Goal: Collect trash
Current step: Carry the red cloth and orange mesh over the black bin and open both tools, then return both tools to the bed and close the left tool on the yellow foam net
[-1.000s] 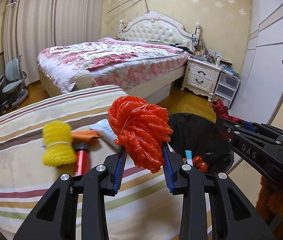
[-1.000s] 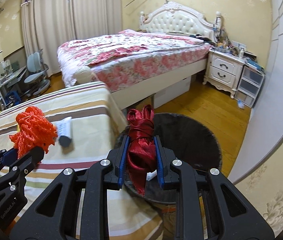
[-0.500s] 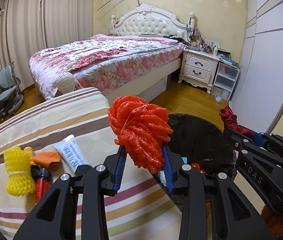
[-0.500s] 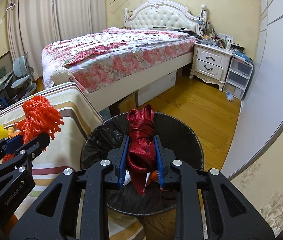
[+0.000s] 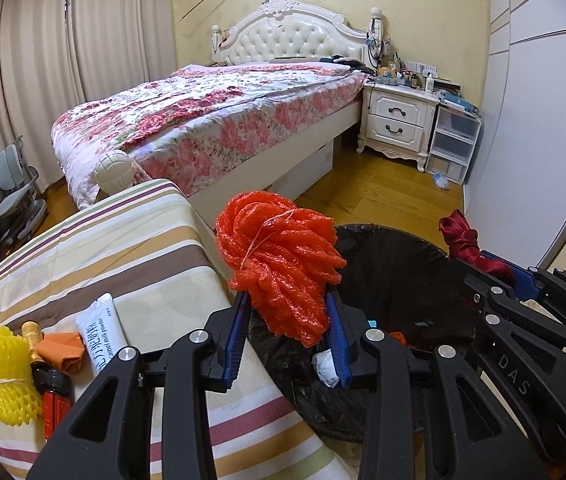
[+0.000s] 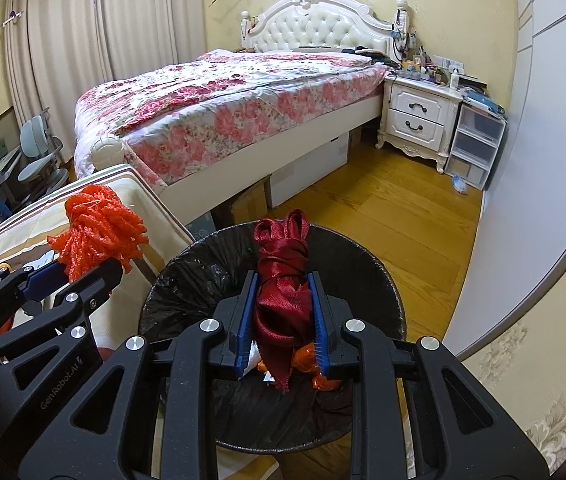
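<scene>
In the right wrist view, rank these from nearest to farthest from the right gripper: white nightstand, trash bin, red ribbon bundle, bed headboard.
1. red ribbon bundle, clamped between the right gripper pads.
2. trash bin, directly below and around it.
3. white nightstand, across the floor, upper right.
4. bed headboard, against the far wall.

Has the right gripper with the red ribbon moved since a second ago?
Yes. The right gripper with the red ribbon has moved from the bin's near-left rim to over its middle.
</scene>
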{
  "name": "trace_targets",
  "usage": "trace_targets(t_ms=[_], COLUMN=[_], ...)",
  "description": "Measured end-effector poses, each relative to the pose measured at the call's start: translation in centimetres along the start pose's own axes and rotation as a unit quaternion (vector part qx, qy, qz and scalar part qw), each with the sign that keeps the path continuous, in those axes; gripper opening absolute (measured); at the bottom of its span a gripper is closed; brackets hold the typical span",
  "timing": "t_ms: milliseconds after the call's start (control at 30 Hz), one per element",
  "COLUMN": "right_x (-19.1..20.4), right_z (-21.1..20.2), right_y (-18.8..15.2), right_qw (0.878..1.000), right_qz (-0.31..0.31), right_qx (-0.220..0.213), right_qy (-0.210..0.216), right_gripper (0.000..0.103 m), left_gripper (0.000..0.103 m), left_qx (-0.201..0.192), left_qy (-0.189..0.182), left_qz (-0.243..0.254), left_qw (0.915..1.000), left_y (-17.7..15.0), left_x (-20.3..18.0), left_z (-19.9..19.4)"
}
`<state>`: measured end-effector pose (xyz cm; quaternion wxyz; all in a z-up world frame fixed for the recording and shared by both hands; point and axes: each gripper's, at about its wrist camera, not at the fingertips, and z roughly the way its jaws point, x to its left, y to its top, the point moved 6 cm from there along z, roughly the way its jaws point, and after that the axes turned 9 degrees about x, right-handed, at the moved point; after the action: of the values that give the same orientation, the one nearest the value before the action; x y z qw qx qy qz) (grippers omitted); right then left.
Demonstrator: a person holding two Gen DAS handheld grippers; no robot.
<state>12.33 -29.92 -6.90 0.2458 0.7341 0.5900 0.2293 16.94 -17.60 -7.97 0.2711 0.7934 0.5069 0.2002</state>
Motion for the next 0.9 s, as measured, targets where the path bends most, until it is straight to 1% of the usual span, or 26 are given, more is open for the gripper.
trace_targets(t_ms=[100,133,167,200,233,267,333,400,633,700,900], right_x=[-0.4,-0.5,-0.6,-0.7,-0.9,-1.0,-1.2,-1.4,-1.5,-1.2,0.5], right_z=[0.1,0.2,0.3,0.2,0.2,0.1,0.2,0.2,-0.5,-0.7,-1.8], right_y=[0.1,0.1,0.1,0.1,0.1,0.1,0.2,0.2,0.2,0.1,-0.9], right_qw=[1.0,1.0,1.0,1.0,1.0,1.0,1.0,1.0,1.0,1.0,1.0], right_qz=[0.004,0.006,0.008,0.011,0.013,0.015,0.017,0.021,0.023,0.022,0.018], right_qx=[-0.002,-0.001,-0.001,-0.002,-0.004,-0.005,-0.004,-0.005,-0.009,-0.01,-0.007], right_qy=[-0.003,-0.003,-0.004,-0.005,-0.008,-0.009,-0.011,-0.013,-0.018,-0.017,-0.001], right_gripper=[0.026,0.026,0.029,0.036,0.039,0.039,0.04,0.041,0.046,0.05,0.052], left_gripper=[0.04,0.043,0.046,0.052,0.056,0.058,0.066,0.071,0.073,0.074,0.074], left_qx=[0.005,0.005,0.006,0.007,0.007,0.008,0.009,0.008,0.003,0.002,0.001], left_qy=[0.002,0.005,0.008,0.012,0.012,0.013,0.016,0.018,0.026,0.028,0.041], left_qz=[0.003,0.003,0.003,0.002,-0.001,-0.003,-0.009,-0.014,-0.021,-0.026,-0.036], left_qw=[1.0,1.0,0.9999,0.9999,0.9999,0.9999,0.9998,0.9997,0.9994,0.9993,0.9985], left_y=[0.0,-0.1,0.0,0.1,0.0,0.0,0.0,-0.1,-0.1,-0.2,-1.5], left_x=[-0.3,-0.4,-0.2,-0.1,0.1,0.2,0.5,0.8,1.7,2.2,3.9], left_z=[0.4,0.4,0.5,0.6,0.6,0.7,0.7,0.6,-0.2,-0.6,-2.4])
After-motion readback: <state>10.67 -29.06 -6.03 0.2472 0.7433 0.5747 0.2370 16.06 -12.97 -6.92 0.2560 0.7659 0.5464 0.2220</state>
